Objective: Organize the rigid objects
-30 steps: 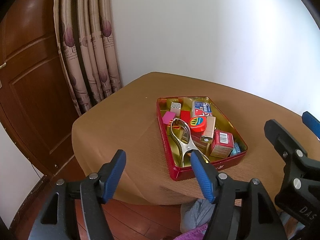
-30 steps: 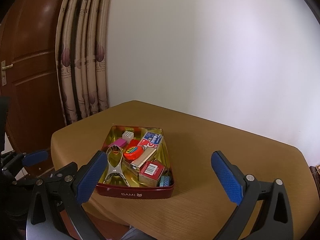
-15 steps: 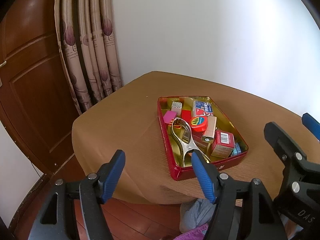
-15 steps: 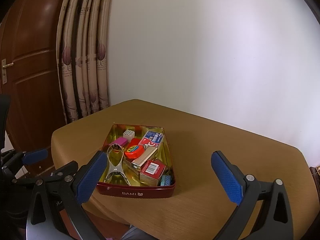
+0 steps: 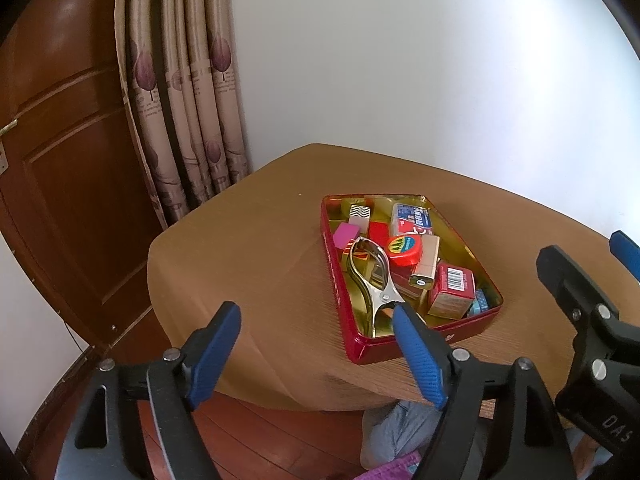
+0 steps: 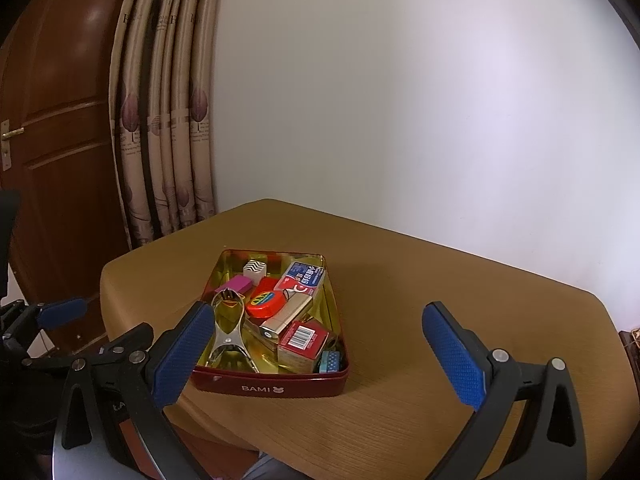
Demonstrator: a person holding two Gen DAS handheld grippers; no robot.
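While both grippers hang off the table's near edge, notes run from the jaws outward.

Left gripper: jaws wide apart, nothing between them; blue fingers point up-table, the right-hand one overlapping the tin's near rim in the left wrist view.

Right gripper: jaws wide apart, nothing held; its gap frames the tin's near right corner and bare table.

Tin: red, gold inside, lid not seen; sits on the table toward its near left part. From the left jaws it lies at about 1 o'clock, near. From the right jaws it lies at about 11 o'clock, near.

Long axis of tin: runs away from the grippers, near rim to far rim, roughly 12 to 6 in the right wrist view, slanted toward 11 to 5 in the left.

Contents: metal clip along the left wall, handles toward the near rim, jaws-end toward 12; round red tape mid-tin; red box with barcode at the near right; blue-and-white carton at the far right; pink block and zigzag block at the far left. All loose and overlapping.

Table: brown cloth; nothing else on it in view.

Stage, judged: every small item already lies inside the tin. That fits a gathered-up end state as well as a jumbled tin awaiting sorting; cannot tell which.

Nearer arm, judged: neither is clearly nearer the tin; the left lines up with the clip side.
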